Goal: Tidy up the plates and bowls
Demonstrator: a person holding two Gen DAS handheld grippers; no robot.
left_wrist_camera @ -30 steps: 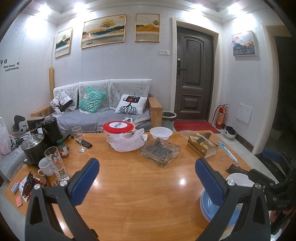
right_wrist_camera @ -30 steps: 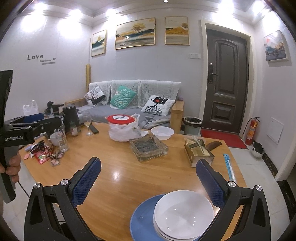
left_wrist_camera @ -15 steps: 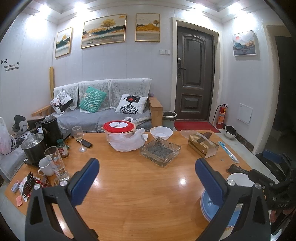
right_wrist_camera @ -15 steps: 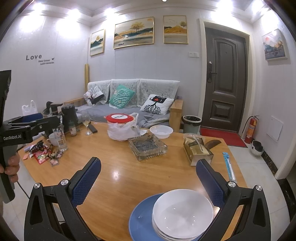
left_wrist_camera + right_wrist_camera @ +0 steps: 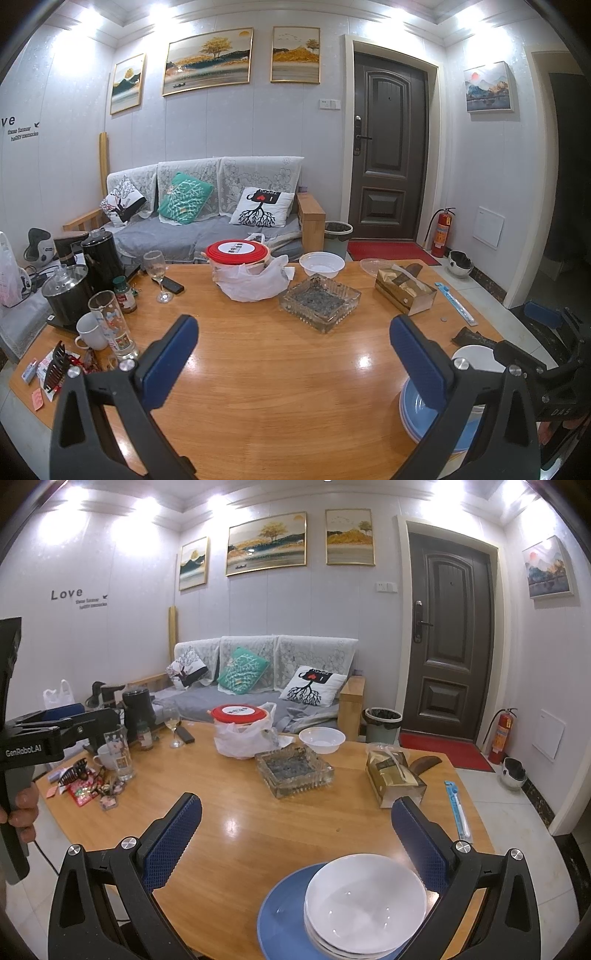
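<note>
A stack of white bowls (image 5: 364,902) rests on blue plates (image 5: 284,915) at the near right edge of the round wooden table (image 5: 258,834). My right gripper (image 5: 295,834) hovers open just above and behind that stack, nothing between its fingers. In the left wrist view the same blue plates (image 5: 417,410) and white bowls (image 5: 476,360) show at the right, partly hidden by a finger. My left gripper (image 5: 291,352) is open over bare table. Another white bowl (image 5: 321,264) sits at the table's far side.
A glass ashtray (image 5: 319,301), a red-lidded container in a white bag (image 5: 245,269), a tissue box (image 5: 404,291), a wine glass (image 5: 157,269), kettles, a mug and clutter crowd the far and left parts. A sofa and a door stand behind.
Both views have shifted very slightly; the bowls and plates have not moved and both grippers stay open.
</note>
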